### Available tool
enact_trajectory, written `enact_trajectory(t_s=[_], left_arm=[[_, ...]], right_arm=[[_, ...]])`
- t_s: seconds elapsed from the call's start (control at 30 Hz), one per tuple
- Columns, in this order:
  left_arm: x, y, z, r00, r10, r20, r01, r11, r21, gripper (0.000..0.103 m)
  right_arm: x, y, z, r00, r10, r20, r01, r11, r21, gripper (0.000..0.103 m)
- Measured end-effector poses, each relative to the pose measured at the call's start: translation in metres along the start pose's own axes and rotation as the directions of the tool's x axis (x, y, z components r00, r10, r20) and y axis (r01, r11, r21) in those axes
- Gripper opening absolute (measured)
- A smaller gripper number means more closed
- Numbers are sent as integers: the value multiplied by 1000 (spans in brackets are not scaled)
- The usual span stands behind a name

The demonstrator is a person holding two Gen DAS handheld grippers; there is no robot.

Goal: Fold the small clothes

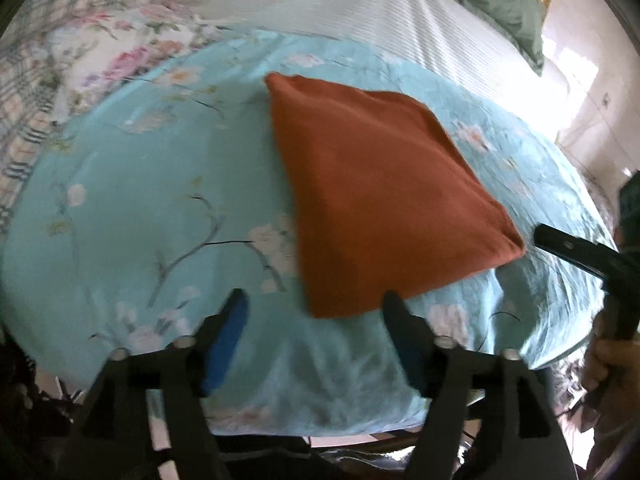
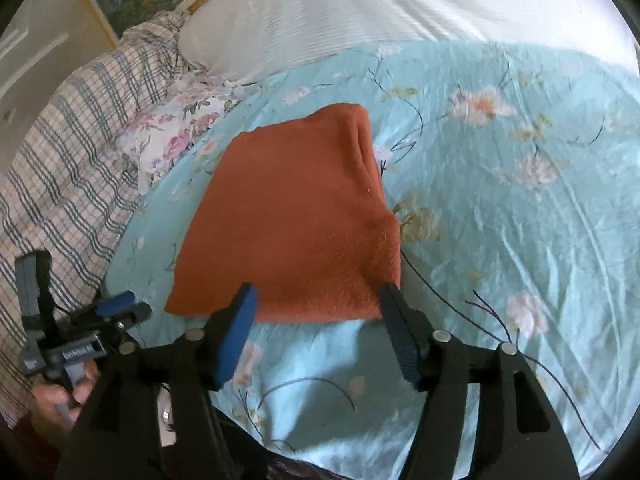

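Rust-orange cloth (image 1: pixel 384 184) on seemingly floral turquoise sheet (image 1: pixel 140 208).

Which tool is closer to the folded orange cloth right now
Right. The right tool brackets the orange cloth's near edge, open; the left tool sits just off its near corner, open.

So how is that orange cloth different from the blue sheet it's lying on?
The orange cloth is plain rust-coloured; the blue sheet carries a pale flower and twig print. The cloth is fuzzy and folded into a compact, thick block; the sheet looks smooth, shiny and spread out flat with fine creases. The cloth is far smaller, covering only a patch of the sheet. Both are soft fabric on the bed.
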State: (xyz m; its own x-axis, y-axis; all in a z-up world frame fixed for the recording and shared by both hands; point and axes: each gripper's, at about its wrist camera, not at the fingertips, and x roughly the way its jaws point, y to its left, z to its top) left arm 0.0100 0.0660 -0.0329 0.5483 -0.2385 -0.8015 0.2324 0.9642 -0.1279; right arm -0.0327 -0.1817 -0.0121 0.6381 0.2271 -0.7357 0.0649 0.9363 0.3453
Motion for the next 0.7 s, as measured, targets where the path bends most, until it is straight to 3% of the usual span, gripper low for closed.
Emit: enact_trajectory(t_s=[0.07,0.2,0.37,0.5,0.7], left_arm=[[-7,0,-3,999,31,13,-31,1000,-2,82],[-14,-3,-10,990,140,23,-141,990,25,83],[-8,-15,-29,973,229,10,-228,963,140,83],[-6,-21,-43,971,239,-6,-234,955,185,83],[-30,-21,-32,954,285,90,-297,940,169,83]], right_arm=[[-1,4,-5,999,-44,-9,43,999,-25,75],[-5,10,-20,992,-123,-23,120,989,-91,77],[-8,10,-37,991,-117,-62,111,990,-89,83],[-10,14,-46,990,-117,-84,109,989,-96,85],[-31,26,-31,994,-100,-47,94,988,-121,87]])
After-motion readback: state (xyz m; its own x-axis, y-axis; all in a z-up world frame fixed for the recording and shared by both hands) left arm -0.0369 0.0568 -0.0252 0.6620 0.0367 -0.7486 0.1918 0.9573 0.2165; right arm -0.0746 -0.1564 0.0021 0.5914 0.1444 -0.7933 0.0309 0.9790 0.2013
